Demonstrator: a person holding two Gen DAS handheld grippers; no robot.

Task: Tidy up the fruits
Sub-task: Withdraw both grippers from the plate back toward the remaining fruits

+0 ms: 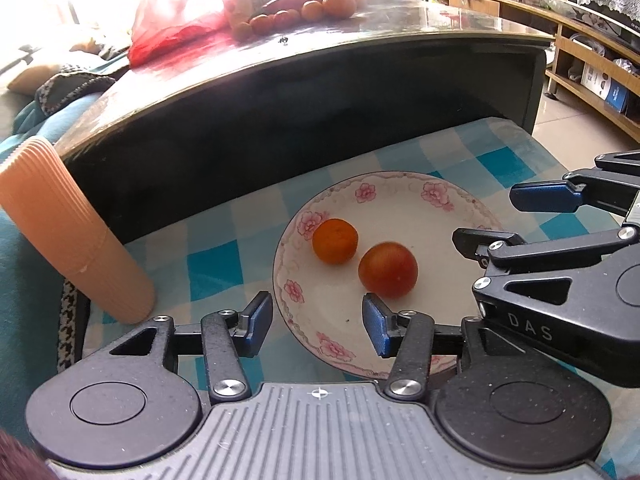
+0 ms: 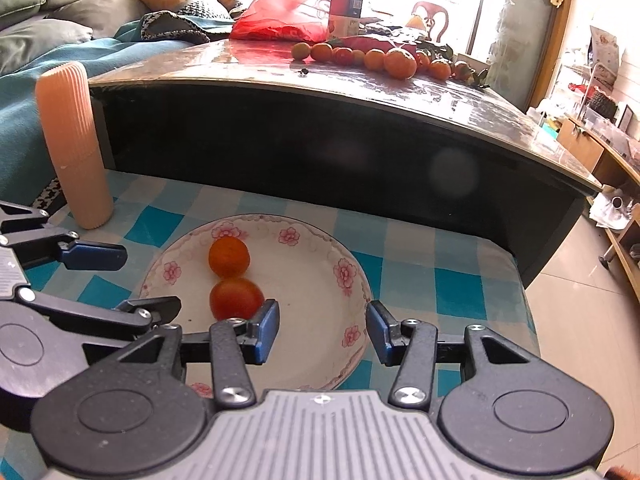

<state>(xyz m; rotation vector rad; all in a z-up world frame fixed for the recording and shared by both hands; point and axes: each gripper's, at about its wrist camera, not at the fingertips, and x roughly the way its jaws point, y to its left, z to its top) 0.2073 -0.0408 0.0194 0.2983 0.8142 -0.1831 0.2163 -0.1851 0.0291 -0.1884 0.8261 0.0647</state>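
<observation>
Plate [image 2: 352,280]: on the checked cloth [image 2: 452,276], holding an orange [image 2: 229,257] and a tomato [image 2: 234,297], touching.
Right gripper [image 2: 322,330]: jaws apart, empty, over the plate.
Left gripper [image 2: 120,280]: jaws apart, empty.

blown-out window glare, fisheye-warped edges

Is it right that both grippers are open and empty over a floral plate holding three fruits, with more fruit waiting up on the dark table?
Not quite: the floral plate holds two fruits, an orange one and a redder one, as the left wrist view shows. The rest stands: the left gripper and right gripper are open and empty, and more fruit sits on the dark table.
</observation>
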